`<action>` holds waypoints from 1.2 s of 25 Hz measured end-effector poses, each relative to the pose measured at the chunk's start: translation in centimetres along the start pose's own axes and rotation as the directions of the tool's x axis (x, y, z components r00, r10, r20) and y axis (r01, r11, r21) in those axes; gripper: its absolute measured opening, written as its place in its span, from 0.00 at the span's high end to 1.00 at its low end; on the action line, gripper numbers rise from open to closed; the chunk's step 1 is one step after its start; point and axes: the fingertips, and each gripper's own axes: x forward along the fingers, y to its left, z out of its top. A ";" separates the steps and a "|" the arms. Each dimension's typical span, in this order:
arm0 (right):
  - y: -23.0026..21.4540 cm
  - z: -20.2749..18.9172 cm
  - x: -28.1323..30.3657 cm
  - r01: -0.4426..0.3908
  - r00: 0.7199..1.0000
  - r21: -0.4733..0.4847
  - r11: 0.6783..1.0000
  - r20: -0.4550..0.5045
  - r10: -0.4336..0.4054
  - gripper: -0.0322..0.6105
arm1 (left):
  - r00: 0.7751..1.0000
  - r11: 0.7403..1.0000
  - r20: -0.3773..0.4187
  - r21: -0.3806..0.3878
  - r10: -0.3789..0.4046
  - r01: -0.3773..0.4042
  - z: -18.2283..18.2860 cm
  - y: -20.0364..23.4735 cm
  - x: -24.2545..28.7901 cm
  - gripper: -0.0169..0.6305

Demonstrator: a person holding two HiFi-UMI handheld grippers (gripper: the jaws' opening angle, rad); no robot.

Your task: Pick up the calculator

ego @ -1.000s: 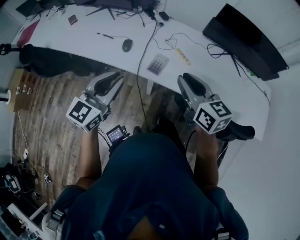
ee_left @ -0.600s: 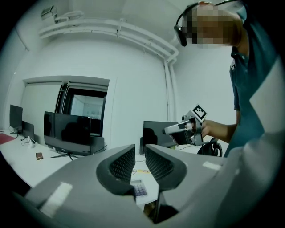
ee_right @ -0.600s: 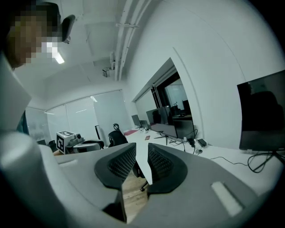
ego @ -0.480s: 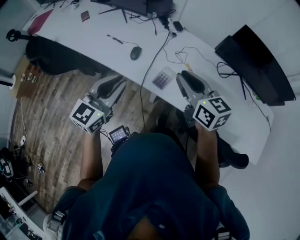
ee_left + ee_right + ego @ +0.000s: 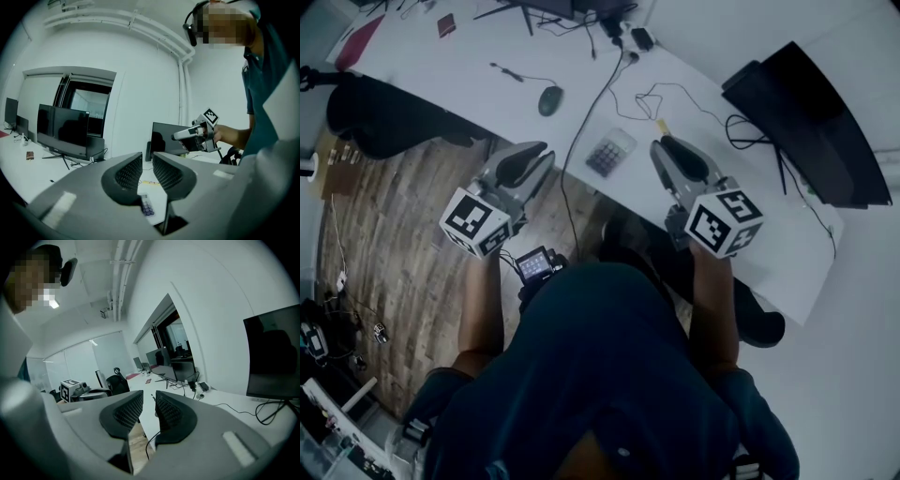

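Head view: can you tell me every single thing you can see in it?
desk: one, white, across the top
calculator: one, grey, near the desk's front edge, between the grippers
mouse: one, dark, on the desk, up and left of the calculator
monitor: one, black, right end of the desk
cables: several, dark, on the desk; one hangs over the front edge
chair: one, black, at the left
floor: brown wood, under the desk
shirt: one, dark blue, bottom
left gripper: one, grey, shut, empty, left of the calculator
right gripper: one, grey, shut, empty, right of the calculator
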 end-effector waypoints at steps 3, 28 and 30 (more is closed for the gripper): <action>-1.6 -0.4 -0.1 0.011 1.000 0.020 1.000 -0.008 -0.011 0.83 | 1.000 1.000 -0.009 -0.007 -0.011 0.011 -0.3 0.0 1.6 0.87; -8.1 -4.0 2.2 0.061 0.995 0.127 0.990 -0.080 -0.051 0.83 | 0.987 0.995 -0.127 -0.052 -0.095 0.089 -5.1 0.9 8.8 0.87; -8.4 -4.3 2.4 0.063 0.995 0.135 0.989 -0.083 -0.052 0.83 | 0.985 0.993 -0.134 -0.049 -0.111 0.105 -5.5 0.6 9.3 0.87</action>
